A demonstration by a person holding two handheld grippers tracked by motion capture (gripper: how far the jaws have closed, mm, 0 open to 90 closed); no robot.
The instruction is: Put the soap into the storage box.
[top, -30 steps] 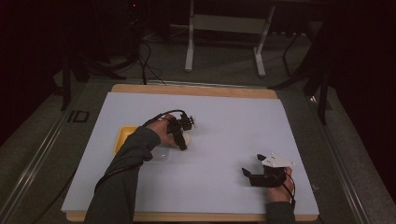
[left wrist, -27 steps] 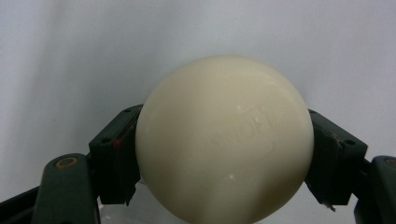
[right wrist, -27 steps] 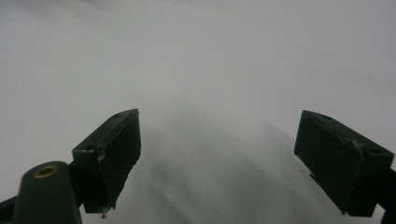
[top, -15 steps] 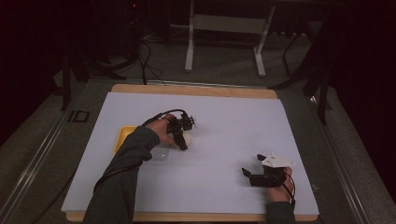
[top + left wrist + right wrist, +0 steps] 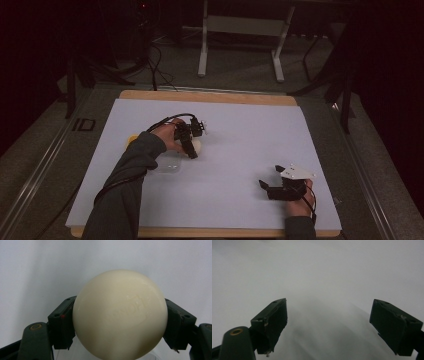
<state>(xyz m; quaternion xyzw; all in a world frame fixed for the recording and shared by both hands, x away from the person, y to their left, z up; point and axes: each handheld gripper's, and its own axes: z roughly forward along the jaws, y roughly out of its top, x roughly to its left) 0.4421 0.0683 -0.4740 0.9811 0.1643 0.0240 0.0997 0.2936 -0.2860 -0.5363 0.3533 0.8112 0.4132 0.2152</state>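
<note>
Gripping a cream ball (image 5: 120,315) between both pads, your left gripper (image 5: 192,145) holds it over the white table (image 5: 240,125) | right gripper (image 5: 329,322) gapes empty, idle | pickup done, placement seemingly left.

a sheet (image 5: 240,130) covers the board (image 5: 210,96) at the middle of the high view, the board's edge showing along the top. the left gripper (image 5: 192,146) sits left of centre, with a ball (image 5: 196,145) between its jaws; in the left gripper view the ball (image 5: 120,313) sits at centre, a jaw on each side. a clear dish (image 5: 167,165) lies just below and left of the ball. the right gripper (image 5: 280,187) rests at lower right, well apart. a stand (image 5: 240,30) is behind the board, at top centre.
</note>
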